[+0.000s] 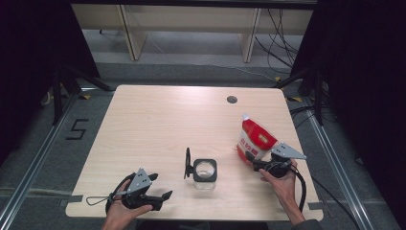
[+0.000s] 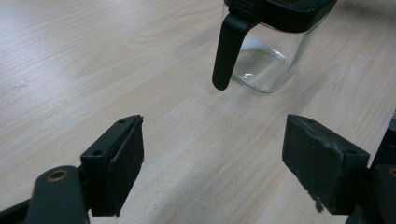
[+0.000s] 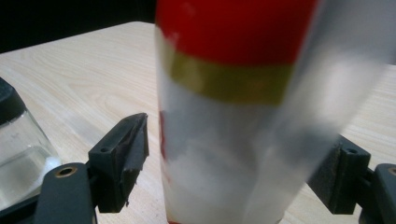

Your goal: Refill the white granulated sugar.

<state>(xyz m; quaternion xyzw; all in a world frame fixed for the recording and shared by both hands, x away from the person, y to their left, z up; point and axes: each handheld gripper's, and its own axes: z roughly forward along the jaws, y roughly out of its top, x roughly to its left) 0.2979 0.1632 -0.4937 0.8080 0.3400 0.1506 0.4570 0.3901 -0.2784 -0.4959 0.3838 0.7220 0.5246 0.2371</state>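
Right gripper view shows the right gripper (image 3: 233,158) with jaws spread around the standing red-and-white pouch (image 3: 233,116), not pinching, so closing off-centre could topple it toward the glass jar (image 1: 205,172), while the left gripper (image 2: 212,163) waits open nearby.

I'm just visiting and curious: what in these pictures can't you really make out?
- Pouch: print too small in the high view; blurred and cut off at the top in the right gripper view.
- Right gripper: whether its pads touch the pouch; the pouch hides the right pad's face.
- Glass jar: top cut off in the left gripper view.
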